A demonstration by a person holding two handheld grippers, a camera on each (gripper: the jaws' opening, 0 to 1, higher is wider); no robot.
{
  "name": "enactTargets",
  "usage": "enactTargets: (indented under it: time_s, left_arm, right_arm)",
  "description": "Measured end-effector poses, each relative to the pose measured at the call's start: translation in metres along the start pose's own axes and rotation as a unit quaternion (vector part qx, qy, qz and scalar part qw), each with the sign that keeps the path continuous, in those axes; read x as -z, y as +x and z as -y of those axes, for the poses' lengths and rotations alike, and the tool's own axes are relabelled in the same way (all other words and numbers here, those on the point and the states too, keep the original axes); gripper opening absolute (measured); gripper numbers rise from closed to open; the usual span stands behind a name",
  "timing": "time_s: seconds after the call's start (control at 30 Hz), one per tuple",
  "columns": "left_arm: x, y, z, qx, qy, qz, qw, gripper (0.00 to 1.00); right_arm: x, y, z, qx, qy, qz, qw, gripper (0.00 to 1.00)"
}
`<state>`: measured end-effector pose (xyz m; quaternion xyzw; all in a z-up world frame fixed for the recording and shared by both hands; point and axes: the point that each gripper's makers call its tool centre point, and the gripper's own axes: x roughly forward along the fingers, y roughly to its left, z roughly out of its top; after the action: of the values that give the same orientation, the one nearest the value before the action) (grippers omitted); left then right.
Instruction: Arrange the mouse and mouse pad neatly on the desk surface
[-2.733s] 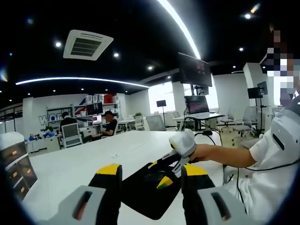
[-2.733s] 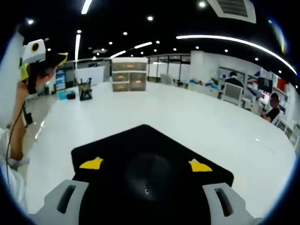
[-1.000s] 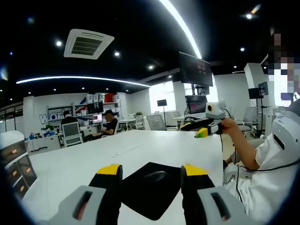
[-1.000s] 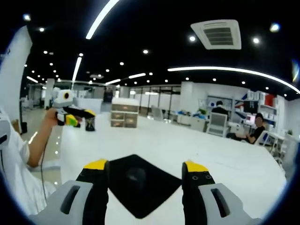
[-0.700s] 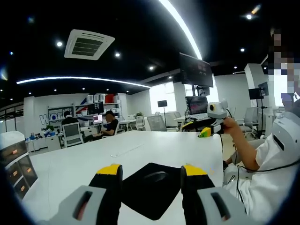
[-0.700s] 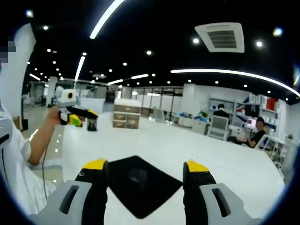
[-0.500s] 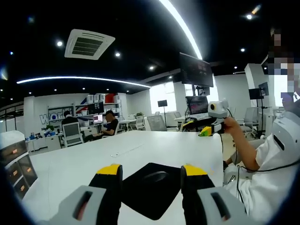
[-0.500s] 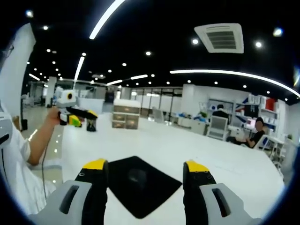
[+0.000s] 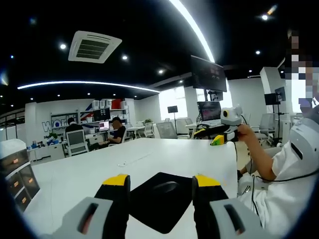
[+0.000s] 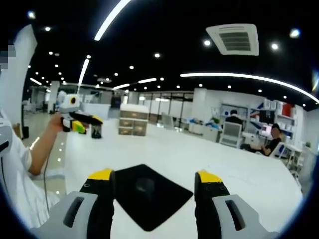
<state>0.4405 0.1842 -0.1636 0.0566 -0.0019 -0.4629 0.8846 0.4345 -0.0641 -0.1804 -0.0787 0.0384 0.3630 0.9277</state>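
The black mouse pad (image 9: 160,200) lay flat on the white bench (image 9: 75,174) near the edge closest to the person, one corner pointing at that edge, with the black mouse (image 9: 166,186) resting on what appeared to be the pad's middle, its outline faint against the dark surface. The left tool (image 9: 158,182) was held above the bench with jaws released and gripping nothing. The right tool (image 10: 154,176) was likewise raised, jaws parted and empty, the mouse pad (image 10: 147,195) and mouse (image 10: 145,185) framed between them.
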Motion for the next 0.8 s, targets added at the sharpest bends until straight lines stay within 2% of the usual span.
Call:
enactTargets:
  time_s: [0.8]
  left_arm:
    - [0.0035,0.0028,0.0023,0.0,-0.002,-0.004,1.0,0.5]
  right_arm:
    - [0.0044,0.0014,-0.0008,0.001,0.003,-0.005,1.0,0.61]
